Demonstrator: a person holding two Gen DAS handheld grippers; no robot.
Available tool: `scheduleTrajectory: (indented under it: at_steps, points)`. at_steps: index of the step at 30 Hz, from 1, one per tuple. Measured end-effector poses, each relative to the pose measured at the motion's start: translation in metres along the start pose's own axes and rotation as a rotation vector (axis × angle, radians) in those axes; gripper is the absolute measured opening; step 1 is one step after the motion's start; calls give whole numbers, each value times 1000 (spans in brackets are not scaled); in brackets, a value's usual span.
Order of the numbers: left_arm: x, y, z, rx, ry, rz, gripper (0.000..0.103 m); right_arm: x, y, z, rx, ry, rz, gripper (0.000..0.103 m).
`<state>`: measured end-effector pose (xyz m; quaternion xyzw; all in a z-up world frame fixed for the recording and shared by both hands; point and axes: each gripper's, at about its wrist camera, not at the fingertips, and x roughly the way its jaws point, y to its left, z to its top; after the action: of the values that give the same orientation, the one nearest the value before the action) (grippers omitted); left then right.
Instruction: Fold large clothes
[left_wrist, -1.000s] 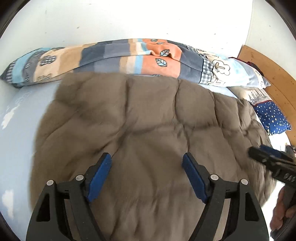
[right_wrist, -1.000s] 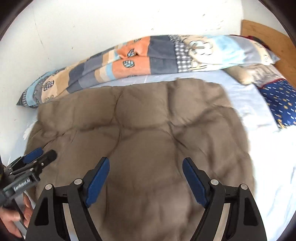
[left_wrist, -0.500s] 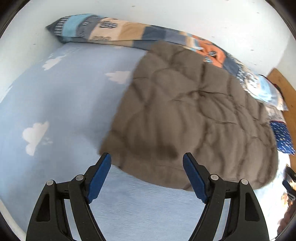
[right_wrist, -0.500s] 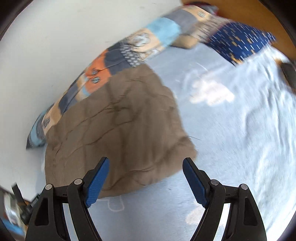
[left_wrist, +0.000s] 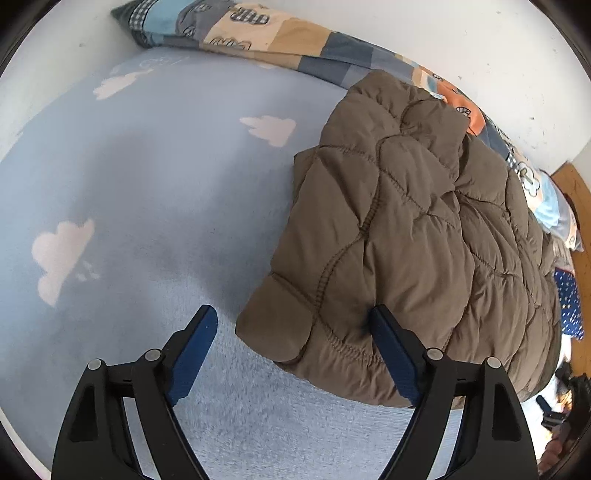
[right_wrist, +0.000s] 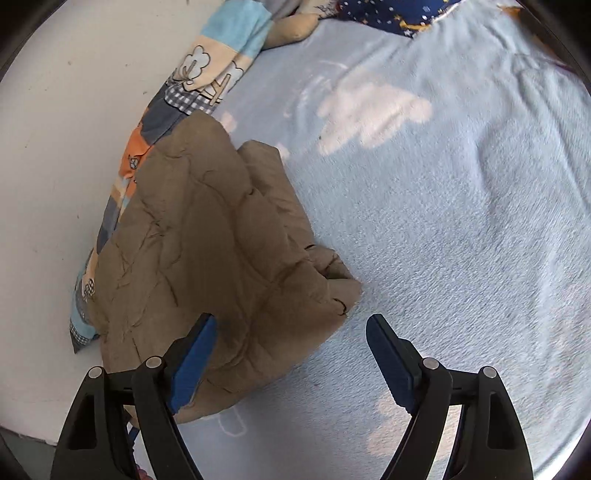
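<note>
A brown quilted puffer jacket (left_wrist: 413, 229) lies folded on the light blue bed sheet (left_wrist: 147, 192). My left gripper (left_wrist: 293, 328) is open, its jaws straddling the jacket's near left corner, with nothing held. In the right wrist view the jacket (right_wrist: 207, 243) lies at the left, and my right gripper (right_wrist: 291, 332) is open around its near right corner, also holding nothing.
A patchwork quilt (left_wrist: 280, 40) is rolled along the white wall (left_wrist: 443, 33) behind the jacket. A dark blue starry pillow (right_wrist: 384, 11) and the wooden headboard (left_wrist: 576, 199) are at the bed's head. White cloud prints (right_wrist: 369, 110) mark the sheet.
Both grippers have swung outward from above the jacket's middle to its two near corners and come lower. The jacket has not changed shape.
</note>
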<state>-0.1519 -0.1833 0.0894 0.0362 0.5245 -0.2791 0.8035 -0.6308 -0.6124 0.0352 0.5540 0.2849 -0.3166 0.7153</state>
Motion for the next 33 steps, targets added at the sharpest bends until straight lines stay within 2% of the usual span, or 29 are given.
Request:
scheduleTrajectory:
  at_steps: [2,4,8,9,10,12,17,33]
  points:
    - [-3,-8,2,35,-18,26,84,-1,4,0,-12,-7,-7,86]
    - [-13,-18,3,89,-73,81,84,-13,16,-1,-64,-73,-38,86]
    - [-30,-38,1,211,-192,175,84,-29,60,-13,-289,-187,-75,86]
    - [-32,-41,-1,235,-203,189,84,-27,69,-19,-338,-184,-68,80]
    - [-31,-46,-2,255,-204,199,84,-23,75,-22,-364,-173,-58,64]
    - [-27,-51,-5,294,-199,218,84,-9,83,-28,-403,-116,-45,56]
    - [-13,-59,-12,356,-164,257,84,20,85,-31,-451,-37,-114,56]
    - [-9,-64,-17,396,-175,291,84,23,84,-37,-477,-11,-138,60]
